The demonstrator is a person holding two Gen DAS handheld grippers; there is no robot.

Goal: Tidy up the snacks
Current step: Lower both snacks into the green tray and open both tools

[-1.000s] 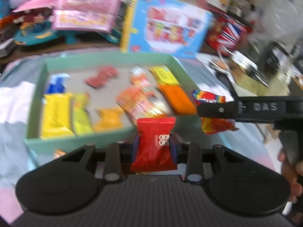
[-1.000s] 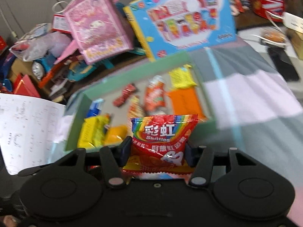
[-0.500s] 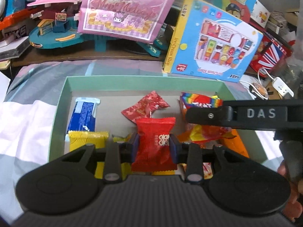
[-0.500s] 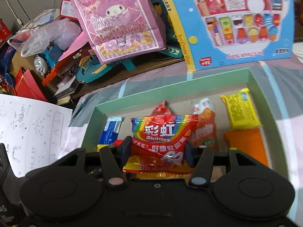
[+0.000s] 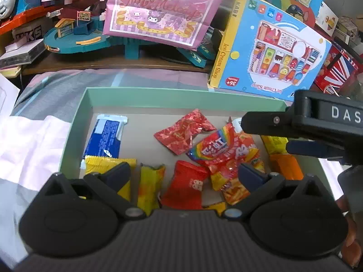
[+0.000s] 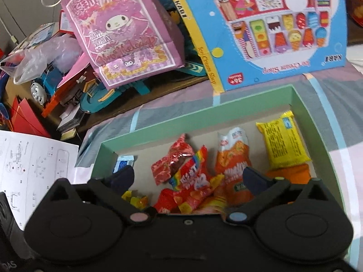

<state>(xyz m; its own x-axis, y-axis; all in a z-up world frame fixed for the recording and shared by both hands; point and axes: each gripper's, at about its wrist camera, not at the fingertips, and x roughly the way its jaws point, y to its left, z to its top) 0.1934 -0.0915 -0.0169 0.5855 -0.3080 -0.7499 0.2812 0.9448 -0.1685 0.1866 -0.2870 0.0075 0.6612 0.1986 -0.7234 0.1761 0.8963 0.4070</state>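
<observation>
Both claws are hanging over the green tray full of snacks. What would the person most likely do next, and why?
Probably lift both away. The left gripper and right gripper are opening, pressing on nothing; the plain red packet and rainbow candy bag lie loose inside the green tray, so those two look delivered.

one green tray (image 5: 74,122) holds about ten snack packets. two toy boxes and one pink gift bag (image 5: 158,9) stand behind it.

**Both our grippers spread wide**

Our left gripper (image 5: 181,174) points steeply down, its jaws opening and gripping nothing. Our right gripper (image 6: 188,179) tilts down likewise, jaws opening, pads pressing on nothing. Its fingers (image 5: 272,122) reach in from the right of the left wrist view, with our hand (image 5: 349,233) behind at the near right edge.
</observation>
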